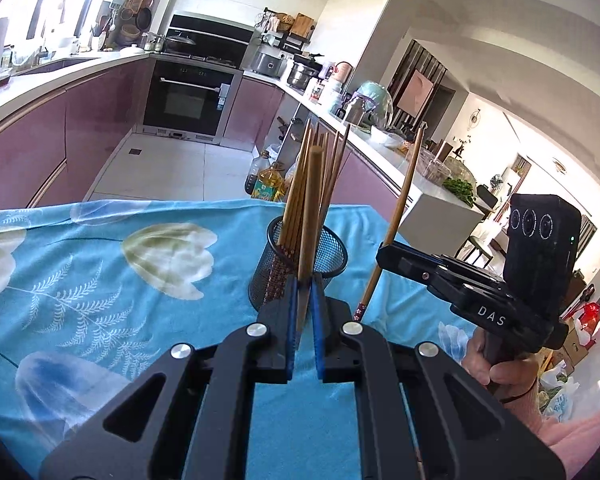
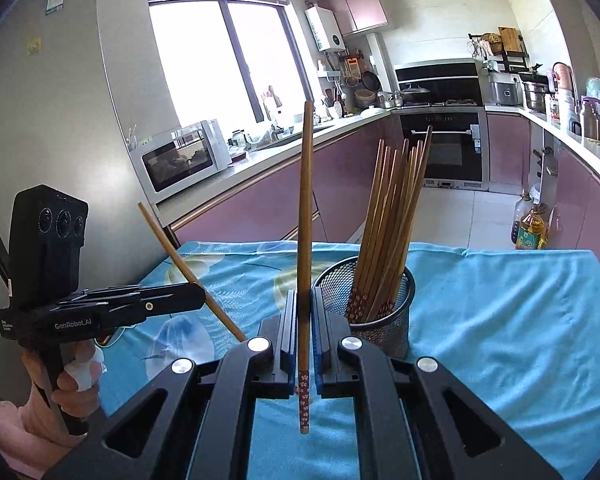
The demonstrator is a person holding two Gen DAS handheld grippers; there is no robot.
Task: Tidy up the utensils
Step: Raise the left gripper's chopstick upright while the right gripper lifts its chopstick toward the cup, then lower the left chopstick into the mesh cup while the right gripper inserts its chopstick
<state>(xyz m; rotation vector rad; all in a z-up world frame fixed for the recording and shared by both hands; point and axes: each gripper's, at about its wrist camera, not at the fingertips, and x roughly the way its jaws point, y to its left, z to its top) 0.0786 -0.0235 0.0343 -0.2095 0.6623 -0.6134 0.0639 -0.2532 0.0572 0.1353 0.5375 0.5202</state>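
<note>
Each gripper holds one chopstick. The left gripper (image 1: pixel 305 320) has its jaws clenched on a plain wooden chopstick (image 1: pixel 312 216), which rises steeply from between the pads and tilts slightly; the grip sits low on the shaft, with most of the length above the jaws. The right gripper (image 2: pixel 304 328) has its jaws clamped on a second chopstick (image 2: pixel 305 220), nearly upright, its patterned red handle end hanging below the pads and the long tapered part standing above.

These sticks look light, stiff and smooth, so they probably pivot or slip in a thin pinch; a hold nearer the middle would likely steady them better than one close to an end.

The mesh holder (image 2: pixel 380 320) stands on the blue floral bench (image 2: pixel 500 320), just ahead and to the right of the right jaws, and directly ahead of the left jaws, already packed with chopsticks (image 2: pixel 392 220) leaning rightward.
</note>
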